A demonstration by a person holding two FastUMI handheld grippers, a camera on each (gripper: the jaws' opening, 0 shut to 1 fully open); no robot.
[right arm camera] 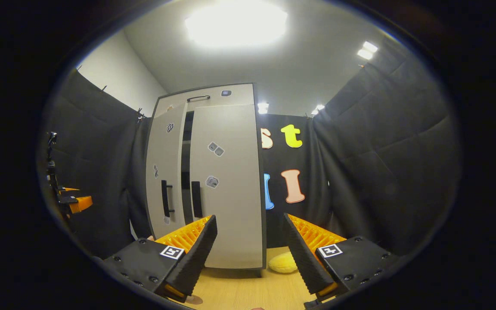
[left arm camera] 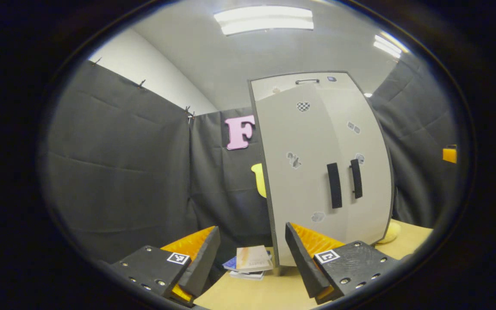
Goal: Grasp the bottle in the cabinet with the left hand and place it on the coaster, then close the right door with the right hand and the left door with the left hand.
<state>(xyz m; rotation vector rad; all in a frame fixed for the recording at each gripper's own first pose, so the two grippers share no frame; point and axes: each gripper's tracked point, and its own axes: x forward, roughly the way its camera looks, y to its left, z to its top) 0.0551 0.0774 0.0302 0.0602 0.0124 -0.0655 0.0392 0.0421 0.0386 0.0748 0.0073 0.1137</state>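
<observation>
Where cabinet (left arm camera: 317,172) stands, books (left arm camera: 250,261) beside, left.

A: Setting?
B: Staged recording booth, not a home: black cloth walls (left arm camera: 119,168) clipped up, ceiling strip lights (left arm camera: 265,19), grey cabinet (right arm camera: 213,181) on a wooden tabletop (right arm camera: 248,292).
</observation>
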